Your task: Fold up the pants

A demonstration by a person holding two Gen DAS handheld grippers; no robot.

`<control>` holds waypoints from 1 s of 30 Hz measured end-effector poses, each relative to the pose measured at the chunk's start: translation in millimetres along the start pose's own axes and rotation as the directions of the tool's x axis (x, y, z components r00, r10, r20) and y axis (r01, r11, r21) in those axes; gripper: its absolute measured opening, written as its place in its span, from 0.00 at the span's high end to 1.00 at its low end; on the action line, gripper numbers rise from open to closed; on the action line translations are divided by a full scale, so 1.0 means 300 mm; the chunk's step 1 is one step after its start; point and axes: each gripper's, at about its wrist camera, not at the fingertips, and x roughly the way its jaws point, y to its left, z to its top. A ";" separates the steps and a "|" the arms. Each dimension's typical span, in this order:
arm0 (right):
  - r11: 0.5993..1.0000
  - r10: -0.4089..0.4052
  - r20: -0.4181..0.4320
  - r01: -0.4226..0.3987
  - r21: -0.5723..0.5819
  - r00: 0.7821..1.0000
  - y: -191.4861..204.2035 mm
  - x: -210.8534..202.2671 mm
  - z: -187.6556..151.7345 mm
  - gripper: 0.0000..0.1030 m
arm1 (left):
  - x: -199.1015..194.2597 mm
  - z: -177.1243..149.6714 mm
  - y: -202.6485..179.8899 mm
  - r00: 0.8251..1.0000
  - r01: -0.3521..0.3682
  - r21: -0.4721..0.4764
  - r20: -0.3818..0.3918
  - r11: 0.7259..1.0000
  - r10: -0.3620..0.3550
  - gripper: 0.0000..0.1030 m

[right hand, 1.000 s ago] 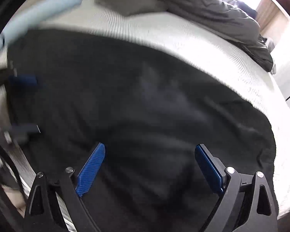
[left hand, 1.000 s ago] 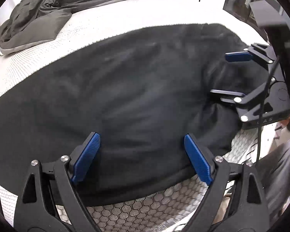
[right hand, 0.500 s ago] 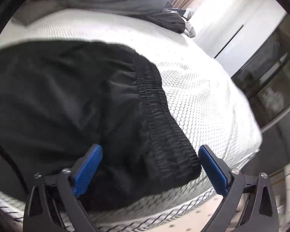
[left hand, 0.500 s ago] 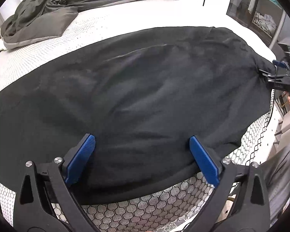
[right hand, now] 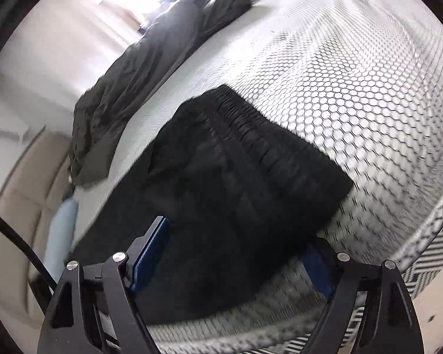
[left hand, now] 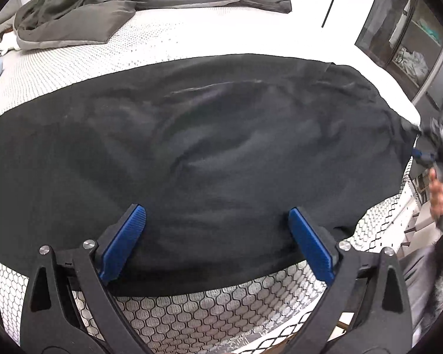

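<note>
Black, soft-looking fabric fills most of the left wrist view: the pants [left hand: 215,153] lie spread flat across the mattress [left hand: 192,38], whose white cover carries a fine hexagon pattern. Shallow creases run through the cloth, and its near hem lies along the mattress edge at 6 o'clock. In the right wrist view the gathered elastic waistband [right hand: 268,144] shows at the pants' end, with a square corner toward 3 o'clock. A rumpled grey blanket [left hand: 127,3] is bunched at 11 o'clock, well apart from the pants.

The left gripper [left hand: 218,236] hangs over the near hem with its blue pads spread wide, clamping nothing. The right gripper [right hand: 233,262] straddles the waistband corner; its jaws are closing with the black cloth between them, and the pads do not yet press on it. In the left wrist view it sits at the pants' far end at 3 o'clock, with the person's hand [left hand: 440,191] behind it.

A second ago the right gripper stood near the left one, over the middle of the cloth; since then it has travelled out to the waistband end and rolled, so the bed now looks tilted in its view. The left gripper has barely shifted, and the pants lie smoother at their 3 o'clock end.
</note>
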 end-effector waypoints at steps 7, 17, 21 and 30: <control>0.993 0.102 0.161 -0.092 -0.067 0.982 0.143 -0.001 0.174 0.83 | 0.017 0.009 0.020 1.000 -0.015 -0.007 0.010 1.000 0.015 0.05; 0.982 0.140 0.025 -0.142 0.125 0.990 -0.015 0.006 0.070 0.58 | 0.019 0.004 0.007 0.999 -0.045 -0.003 -0.003 0.999 0.045 0.05; 0.964 0.181 0.063 -0.190 0.184 0.981 -0.073 0.019 0.062 0.79 | 0.028 0.013 0.000 0.999 -0.046 -0.015 -0.001 0.999 0.046 0.05; 0.996 -0.031 0.106 0.022 0.088 0.994 -0.030 0.044 0.166 0.84 | 0.013 0.007 0.013 0.999 -0.034 -0.028 0.011 0.999 0.035 0.05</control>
